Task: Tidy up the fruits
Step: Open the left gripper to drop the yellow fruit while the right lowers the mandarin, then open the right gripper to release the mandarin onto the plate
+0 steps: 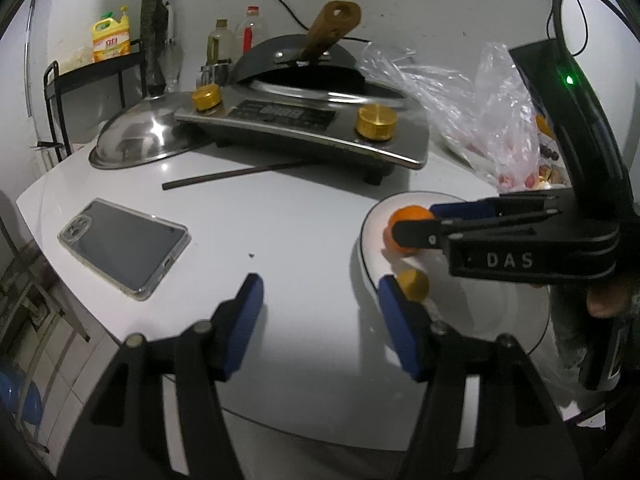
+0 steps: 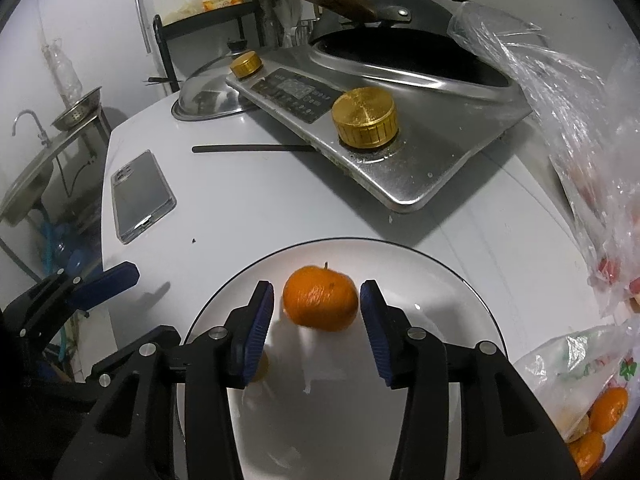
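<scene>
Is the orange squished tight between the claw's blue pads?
No, in the right wrist view the orange sits on the white plate with a gap on each side between it and the right claw.

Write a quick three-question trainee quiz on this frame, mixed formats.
1. True or false: the round orange mandarin sits on the white round plate.
2. The right gripper is: A) open, pads clear of the fruit; B) clamped on it.
3. What lies left of the plate on the white table?

Key: 1 true. 2 A. 3 the clear-cased smartphone.
</scene>
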`<state>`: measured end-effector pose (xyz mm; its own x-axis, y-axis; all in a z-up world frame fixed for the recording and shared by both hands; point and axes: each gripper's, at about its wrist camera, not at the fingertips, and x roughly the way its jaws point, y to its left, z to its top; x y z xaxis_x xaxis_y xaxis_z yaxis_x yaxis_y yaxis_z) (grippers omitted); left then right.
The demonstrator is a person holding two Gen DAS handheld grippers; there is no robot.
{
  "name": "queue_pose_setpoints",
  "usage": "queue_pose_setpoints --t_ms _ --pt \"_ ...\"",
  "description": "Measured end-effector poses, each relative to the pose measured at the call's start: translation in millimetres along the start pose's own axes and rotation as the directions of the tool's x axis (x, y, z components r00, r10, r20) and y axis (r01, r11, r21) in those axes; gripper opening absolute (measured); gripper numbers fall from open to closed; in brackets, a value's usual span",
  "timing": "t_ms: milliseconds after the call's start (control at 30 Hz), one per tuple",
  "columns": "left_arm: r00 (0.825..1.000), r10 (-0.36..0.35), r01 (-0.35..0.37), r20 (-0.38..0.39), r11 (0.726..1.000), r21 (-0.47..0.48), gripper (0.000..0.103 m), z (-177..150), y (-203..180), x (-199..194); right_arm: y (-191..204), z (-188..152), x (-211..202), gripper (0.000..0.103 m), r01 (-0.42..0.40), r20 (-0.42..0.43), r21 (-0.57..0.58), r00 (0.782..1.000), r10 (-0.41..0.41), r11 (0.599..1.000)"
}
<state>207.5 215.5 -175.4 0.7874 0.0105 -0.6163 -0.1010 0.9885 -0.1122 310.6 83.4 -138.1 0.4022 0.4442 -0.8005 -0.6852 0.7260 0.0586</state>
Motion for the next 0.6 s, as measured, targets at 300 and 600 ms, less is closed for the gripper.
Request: queue_pose_setpoints --t_ms 300,600 --pt "1.0 0.004 -0.004 0.015 1.0 0.013 0.062 -1.4 -9.8 -14.9 2.3 -8.3 -13.2 0.048 -0.007 0.011 0.0 1.0 0.007 1.0" --pt "0.999 0.0 -0.001 0.034 1.0 0.028 0.062 -1.2 -28.9 -30.1 -4.0 -17.6 -42.7 0.048 -0.001 0.057 0.007 0.998 0.001 1.0"
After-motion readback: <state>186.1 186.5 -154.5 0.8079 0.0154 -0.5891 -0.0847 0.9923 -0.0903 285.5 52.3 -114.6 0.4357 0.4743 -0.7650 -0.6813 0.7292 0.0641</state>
